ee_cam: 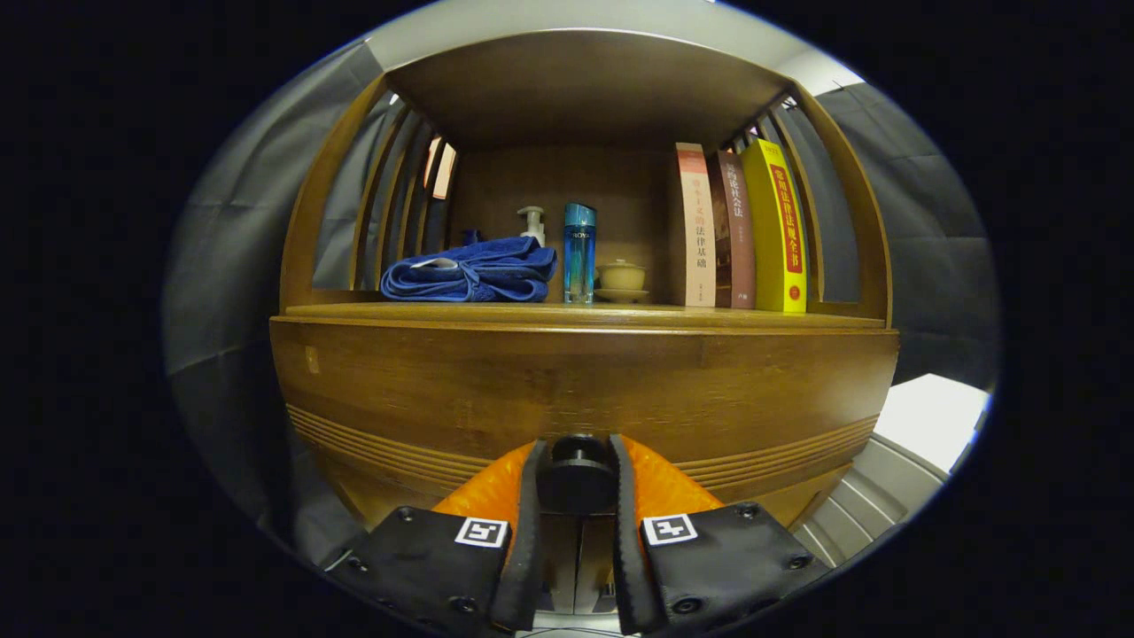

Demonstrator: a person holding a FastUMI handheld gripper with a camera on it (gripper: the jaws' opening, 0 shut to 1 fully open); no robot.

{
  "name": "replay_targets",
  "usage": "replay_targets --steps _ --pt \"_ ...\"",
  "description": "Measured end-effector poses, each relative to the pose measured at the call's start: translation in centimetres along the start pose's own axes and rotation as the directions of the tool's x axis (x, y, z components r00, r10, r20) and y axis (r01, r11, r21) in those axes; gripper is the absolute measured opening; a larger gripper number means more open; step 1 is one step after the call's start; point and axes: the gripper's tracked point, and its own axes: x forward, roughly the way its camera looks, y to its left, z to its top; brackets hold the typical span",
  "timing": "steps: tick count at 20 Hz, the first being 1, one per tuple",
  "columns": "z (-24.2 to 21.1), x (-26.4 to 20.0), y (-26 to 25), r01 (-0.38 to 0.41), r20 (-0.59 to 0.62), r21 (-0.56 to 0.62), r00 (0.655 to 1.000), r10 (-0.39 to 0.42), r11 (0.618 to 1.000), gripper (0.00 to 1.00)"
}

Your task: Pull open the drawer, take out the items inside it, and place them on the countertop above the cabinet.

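Claw (577, 483): clamped on the knob (577, 478), both fingers pressing, ready to pull.
Drawer (585, 390): shut, at 12 o'clock beyond the knob.
Worktop (753, 316): above, towel (469, 270) at 11 o'clock.

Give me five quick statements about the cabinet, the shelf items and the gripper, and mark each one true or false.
1. The hand-held gripper has its fingers on either side of the black drawer knob. True.
2. The drawer is pulled fully open. False: it looks closed.
3. The blue towel lies folded on the countertop. True.
4. The blue bottle lies on its side. False: it stands upright.
5. Three books stand beside the lidded cup. True.
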Motion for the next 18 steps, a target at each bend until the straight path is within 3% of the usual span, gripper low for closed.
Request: replay_targets --steps 18 --pt "0.4 -9.0 -0.1 0.007 0.016 0.081 1.0 -0.008 0.997 0.42"
